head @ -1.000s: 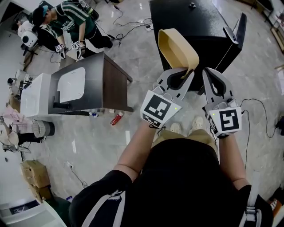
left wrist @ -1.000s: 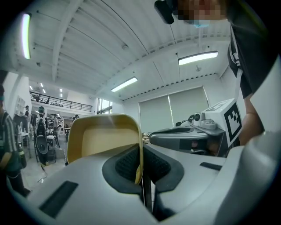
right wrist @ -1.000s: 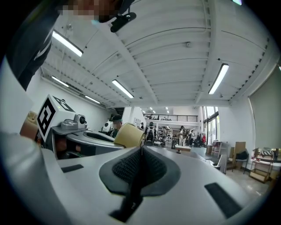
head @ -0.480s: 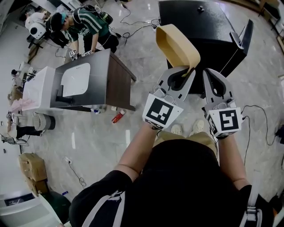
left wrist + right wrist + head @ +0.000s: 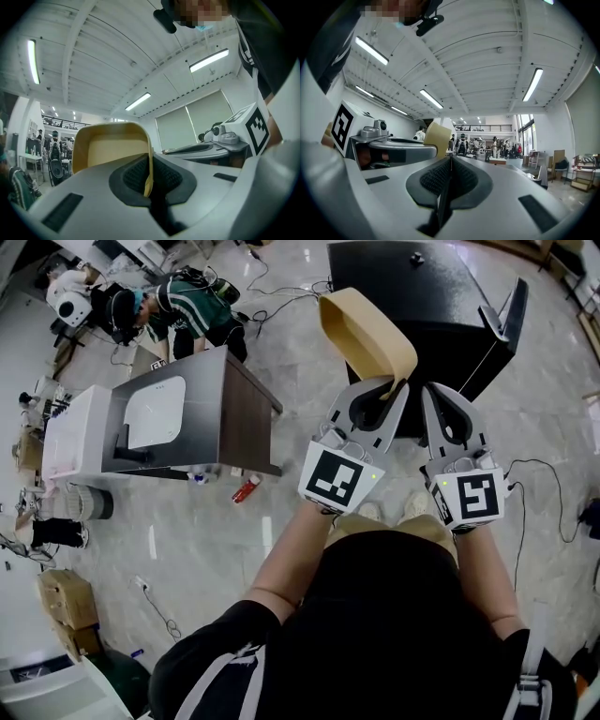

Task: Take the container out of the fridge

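Left gripper view: tight pinch by left gripper (image 5: 149,190) on one thin wall of tan container (image 5: 110,152), up in air near black fridge (image 5: 441,296). Likely light, stiff, empty; rim hold enough. Right gripper (image 5: 450,171): closed on nothing.

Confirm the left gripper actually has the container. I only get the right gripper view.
Observer: Yes. In the left gripper view the left gripper is shut on one wall of the tan container, with the edge pinched between its pads.
Operator: Is it out of the fridge?
Observer: The head view shows it held in the air outside the black fridge, near the fridge's top corner.
Operator: Fridge door?
Observer: The door stands open on the far side.
Operator: Floor hazards?
Observer: A red bottle lies by the table.
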`<action>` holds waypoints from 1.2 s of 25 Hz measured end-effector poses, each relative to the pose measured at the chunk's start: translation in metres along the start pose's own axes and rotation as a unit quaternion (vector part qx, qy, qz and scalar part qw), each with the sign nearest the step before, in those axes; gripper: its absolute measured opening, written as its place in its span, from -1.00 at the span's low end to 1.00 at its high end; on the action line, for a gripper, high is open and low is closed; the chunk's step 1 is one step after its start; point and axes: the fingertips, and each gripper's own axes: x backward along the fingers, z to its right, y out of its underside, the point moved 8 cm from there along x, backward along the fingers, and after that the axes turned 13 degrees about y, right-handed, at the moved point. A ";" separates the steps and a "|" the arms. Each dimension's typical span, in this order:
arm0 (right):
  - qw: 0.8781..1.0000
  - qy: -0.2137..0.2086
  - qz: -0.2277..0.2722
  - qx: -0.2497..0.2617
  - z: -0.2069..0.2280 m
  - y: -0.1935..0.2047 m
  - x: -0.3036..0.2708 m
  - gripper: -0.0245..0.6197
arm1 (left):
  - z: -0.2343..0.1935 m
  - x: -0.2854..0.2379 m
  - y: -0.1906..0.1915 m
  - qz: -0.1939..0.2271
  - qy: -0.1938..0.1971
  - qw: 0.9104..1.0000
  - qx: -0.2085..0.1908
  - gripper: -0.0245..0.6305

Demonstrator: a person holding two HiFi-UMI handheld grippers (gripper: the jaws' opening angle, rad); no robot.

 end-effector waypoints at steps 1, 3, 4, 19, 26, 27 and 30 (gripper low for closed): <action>1.000 0.001 0.001 0.000 -0.001 0.000 0.000 -0.81 | -0.001 0.002 -0.001 0.001 -0.001 1.000 -0.003 -0.85; 1.000 0.003 0.003 -0.001 -0.001 -0.001 -0.001 -0.81 | -0.004 0.003 -0.004 0.020 -0.009 1.000 0.000 -0.85; 1.000 0.004 0.003 -0.001 -0.001 -0.002 -0.002 -0.81 | -0.006 0.003 -0.007 0.031 -0.013 0.999 0.001 -0.85; 0.999 0.029 0.010 0.016 -0.008 -0.003 0.005 -0.81 | -0.007 0.009 -0.015 0.062 -0.014 0.998 0.013 -0.85; 0.999 0.028 0.010 0.010 -0.008 0.000 0.005 -0.81 | -0.008 0.009 -0.013 0.058 -0.014 0.998 0.008 -0.85; 0.999 0.030 0.009 0.010 -0.007 -0.001 0.005 -0.81 | -0.008 0.009 -0.014 0.057 -0.013 0.998 0.007 -0.85; 0.999 0.033 0.007 0.009 -0.006 -0.001 0.004 -0.81 | -0.006 0.007 -0.014 0.052 -0.010 0.999 0.002 -0.85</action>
